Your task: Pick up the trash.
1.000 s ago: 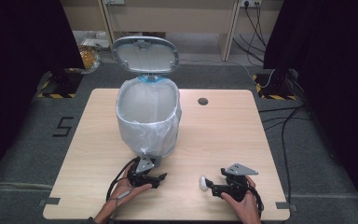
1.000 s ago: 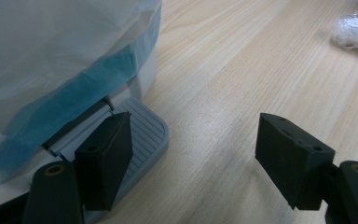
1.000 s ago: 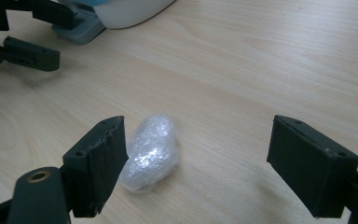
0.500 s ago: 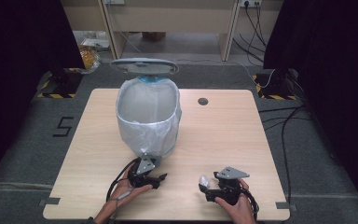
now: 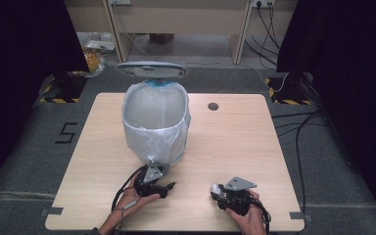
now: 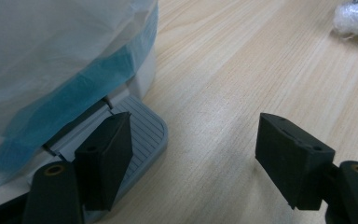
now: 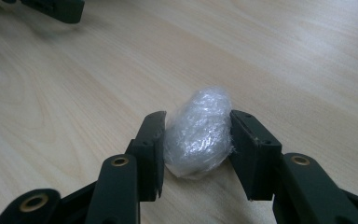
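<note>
Right tongs (image 7: 196,140): clenched on the wad (image 7: 196,133) of crinkled clear film; the jaws have just been closing, and in the right gripper view both pads now press its sides, low in the middle of the frame.
Left tongs (image 6: 193,154): released, jaws wide apart with nothing between them; in the left gripper view one jaw rests on the ribbed pedal (image 6: 142,128) at the lower left, the other hangs over bare worktop (image 6: 242,60).
Wad, place: at the lower right of the high view, by the near edge of the worktop, well apart from the bin (image 5: 155,125).
Bin: in the upper middle of the high view, lined with a white bag (image 5: 152,139), the lid (image 5: 151,70) raised behind the mouth.
Risk, slip: the wad looks soft and slick, and the pads grip only its flanks; a quick lift could squeeze it out of the front of the jaws.
Risk, lid: the lid probably stays up only while the pedal is pressed; if the left jaw slides off the ribs, the lid may drop before the wad gets there.
Risk, bag: the bag hangs loose over the rim; a low approach could catch it and drag the bin.
Risk, miss: a release short of the mouth would send the wad down the outside of the bag.
</note>
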Demonstrator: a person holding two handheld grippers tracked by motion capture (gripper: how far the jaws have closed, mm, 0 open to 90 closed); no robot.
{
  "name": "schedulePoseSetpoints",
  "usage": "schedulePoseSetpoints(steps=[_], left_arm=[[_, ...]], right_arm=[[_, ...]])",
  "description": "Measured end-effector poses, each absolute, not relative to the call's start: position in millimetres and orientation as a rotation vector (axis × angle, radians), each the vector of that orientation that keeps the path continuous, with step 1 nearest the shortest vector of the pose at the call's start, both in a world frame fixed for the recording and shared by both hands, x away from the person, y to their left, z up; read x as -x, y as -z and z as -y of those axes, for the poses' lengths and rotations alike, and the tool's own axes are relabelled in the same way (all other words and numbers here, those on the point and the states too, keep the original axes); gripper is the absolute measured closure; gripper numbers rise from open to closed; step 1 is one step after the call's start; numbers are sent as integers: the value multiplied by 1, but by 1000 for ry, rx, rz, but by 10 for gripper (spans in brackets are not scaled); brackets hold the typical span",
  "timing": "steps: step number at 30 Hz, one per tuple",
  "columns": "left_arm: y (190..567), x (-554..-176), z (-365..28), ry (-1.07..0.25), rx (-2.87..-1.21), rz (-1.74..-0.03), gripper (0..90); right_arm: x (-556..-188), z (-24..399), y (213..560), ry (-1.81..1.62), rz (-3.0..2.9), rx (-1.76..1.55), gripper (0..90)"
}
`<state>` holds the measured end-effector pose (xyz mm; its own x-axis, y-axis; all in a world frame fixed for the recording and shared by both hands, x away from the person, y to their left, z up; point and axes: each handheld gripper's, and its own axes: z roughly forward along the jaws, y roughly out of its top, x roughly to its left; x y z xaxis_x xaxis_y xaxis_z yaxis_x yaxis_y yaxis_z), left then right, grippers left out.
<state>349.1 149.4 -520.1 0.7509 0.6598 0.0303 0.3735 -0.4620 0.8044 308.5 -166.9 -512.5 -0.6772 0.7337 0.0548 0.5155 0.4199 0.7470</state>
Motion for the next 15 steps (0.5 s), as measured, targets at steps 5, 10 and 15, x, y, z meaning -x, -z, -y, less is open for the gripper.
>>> schedulePoseSetpoints(steps=[5,10,15], left_arm=[[520,-349,-149,-425,-2093,-778,265],[520,-349,-149,-425,-2093,-778,265],[521,-349,-150,-420,-2088,-779,265]], right_arm=[[-310,169,508,-1134,-2369,-1088,572],[-314,175,498,-1175,-2320,-1096,572],[-327,178,479,-1222,-2264,-1081,572]])
